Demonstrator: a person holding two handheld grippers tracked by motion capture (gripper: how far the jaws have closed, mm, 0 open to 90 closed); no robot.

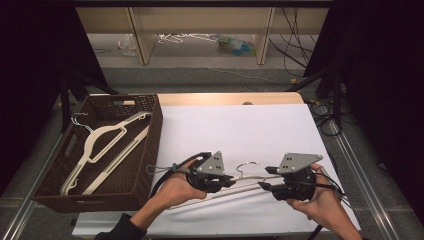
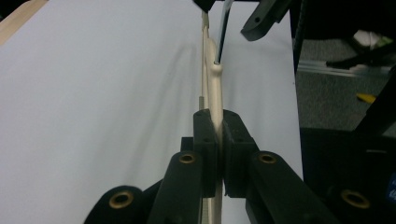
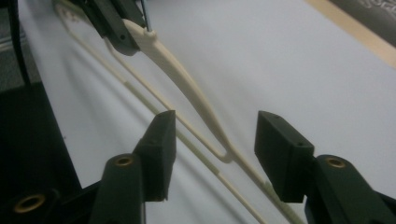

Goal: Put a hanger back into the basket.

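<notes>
Seen from the high view, a person at a white-covered table [image 1: 240, 130] worked a cream plastic clothes hanger with a metal hook [image 1: 235, 186], held just above the sheet between two hand-held tools. The left gripper [image 1: 231, 181] gripped the hanger near its neck, while the right gripper [image 1: 264, 186] sat at the hanger's other shoulder. To the left stood a dark brown woven basket [image 1: 150, 150], already holding two similar cream hangers [image 1: 107, 137]. By that count the sorting looked well under way, with this hanger not yet carried across to the basket.

In the left gripper view, the black jaws stood pressed together on the hanger's thin cream arm [image 2: 215, 116], which ran away from the camera toward the metal hook and the other gripper at the top of the picture.

In the right gripper view, the black jaws stood well apart, one on either side of the hanger's shoulder end [image 3: 219, 140], with clear space between the pads and the plastic; this tool had hold of nothing. The far gripper [image 3: 122, 33] clamped the neck farther off. What remained, judging from the scene, was to move the hanger leftward and set it in the basket.
</notes>
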